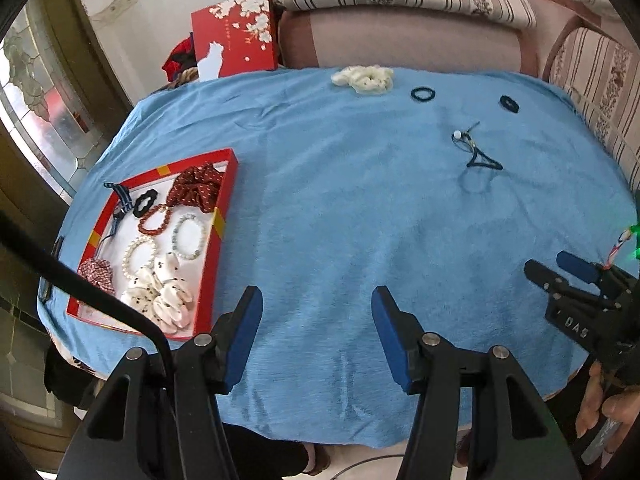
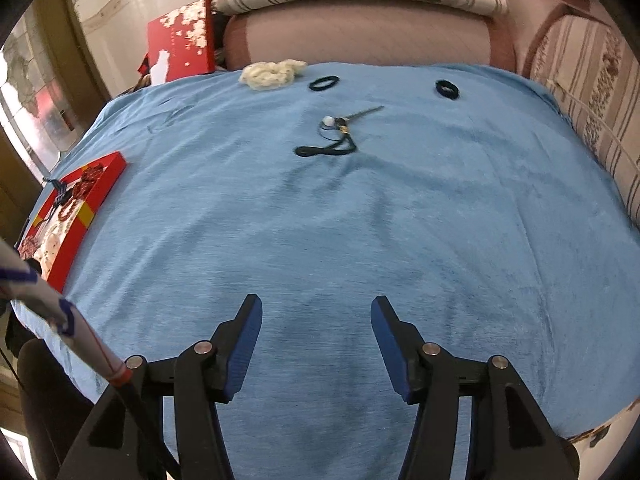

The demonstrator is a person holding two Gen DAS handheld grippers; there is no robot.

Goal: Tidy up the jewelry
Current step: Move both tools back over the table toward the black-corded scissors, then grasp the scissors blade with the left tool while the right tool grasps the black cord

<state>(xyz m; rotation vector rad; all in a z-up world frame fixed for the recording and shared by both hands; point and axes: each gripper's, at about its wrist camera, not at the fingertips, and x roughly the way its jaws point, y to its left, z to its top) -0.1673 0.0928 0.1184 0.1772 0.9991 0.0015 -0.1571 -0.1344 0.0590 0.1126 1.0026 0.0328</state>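
A red tray point(image 1: 218, 236) at the table's left holds bead bracelets point(image 1: 154, 219), scrunchies and hair ties; it also shows in the right wrist view point(image 2: 98, 196). On the blue cloth at the far side lie a cream scrunchie point(image 1: 363, 77), two black hair ties point(image 1: 422, 93) point(image 1: 509, 104) and a black cord necklace with a white bead point(image 1: 476, 150). They also show in the right wrist view: scrunchie point(image 2: 272, 73), ties point(image 2: 324, 83) point(image 2: 447, 89), necklace point(image 2: 332, 140). My left gripper point(image 1: 316, 300) is open and empty near the front edge. My right gripper point(image 2: 316, 308) is open and empty.
A red gift box with white blossoms point(image 1: 234, 38) stands at the back left. A sofa with striped cushions point(image 1: 400, 36) runs behind the table and along its right side. A glass door point(image 1: 36, 92) is at the left.
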